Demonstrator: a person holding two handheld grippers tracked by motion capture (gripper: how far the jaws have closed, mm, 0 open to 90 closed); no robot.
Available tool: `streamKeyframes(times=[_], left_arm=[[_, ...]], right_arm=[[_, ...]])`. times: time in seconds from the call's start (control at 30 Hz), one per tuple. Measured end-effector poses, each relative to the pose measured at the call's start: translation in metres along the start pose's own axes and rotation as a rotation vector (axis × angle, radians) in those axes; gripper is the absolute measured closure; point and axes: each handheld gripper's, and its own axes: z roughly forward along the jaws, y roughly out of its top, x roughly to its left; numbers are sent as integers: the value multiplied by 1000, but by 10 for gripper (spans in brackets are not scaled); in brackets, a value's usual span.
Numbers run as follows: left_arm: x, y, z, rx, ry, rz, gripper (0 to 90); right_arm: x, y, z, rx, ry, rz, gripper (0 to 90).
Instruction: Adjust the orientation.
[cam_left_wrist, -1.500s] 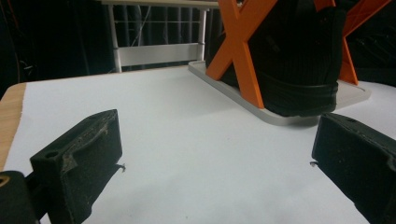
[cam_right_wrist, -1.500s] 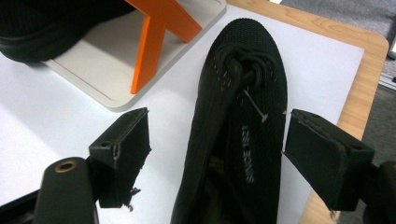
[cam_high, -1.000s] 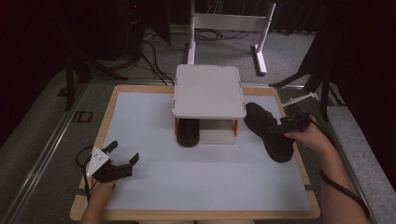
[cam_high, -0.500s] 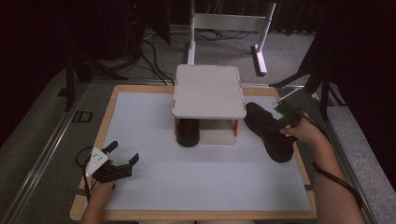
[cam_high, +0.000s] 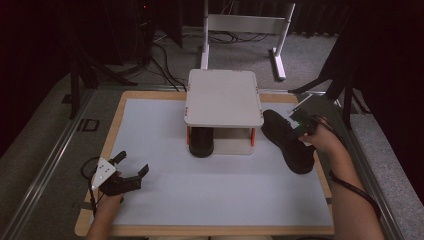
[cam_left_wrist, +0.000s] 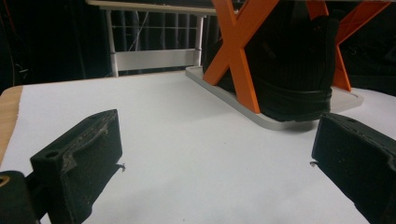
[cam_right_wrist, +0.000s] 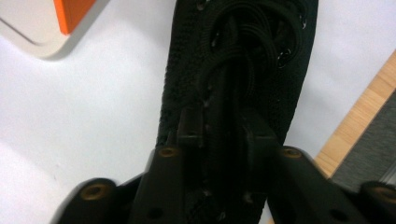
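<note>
gripping black shoe (cam_high: 288, 141) near table edge (cam_high: 325, 186)

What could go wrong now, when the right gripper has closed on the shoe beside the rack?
1. The right gripper, whose jaws have just been closing, seems to pinch only the tongue or laces of the shoe. When lifted, the shoe may hang, swing or slip out.
2. The rack stands close beside the shoe, so a swinging shoe might hit its shelf or an orange leg.
3. Another shoe already sits under the shelf and could be bumped.
</note>
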Motion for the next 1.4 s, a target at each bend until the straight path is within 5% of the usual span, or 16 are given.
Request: streamKeyframes(times=[0.23, 0.63, 0.9, 1.07, 1.4], left_arm=[[0, 0, 0, 1, -3, -4, 21], [0, 0, 0, 1, 0, -1, 21], [0, 0, -1, -8, -1, -4, 21], [0, -1, -1, -12, -1, -5, 21], [0, -1, -1, -15, 4, -6, 21]], right_arm=[[9, -1, -9, 53, -11, -41, 836], [34, -28, -28, -6, 3, -33, 835], [46, -31, -17, 41, -17, -35, 835], [47, -34, -16, 11, -23, -19, 829], [46, -41, -31, -85, 17, 9, 682]])
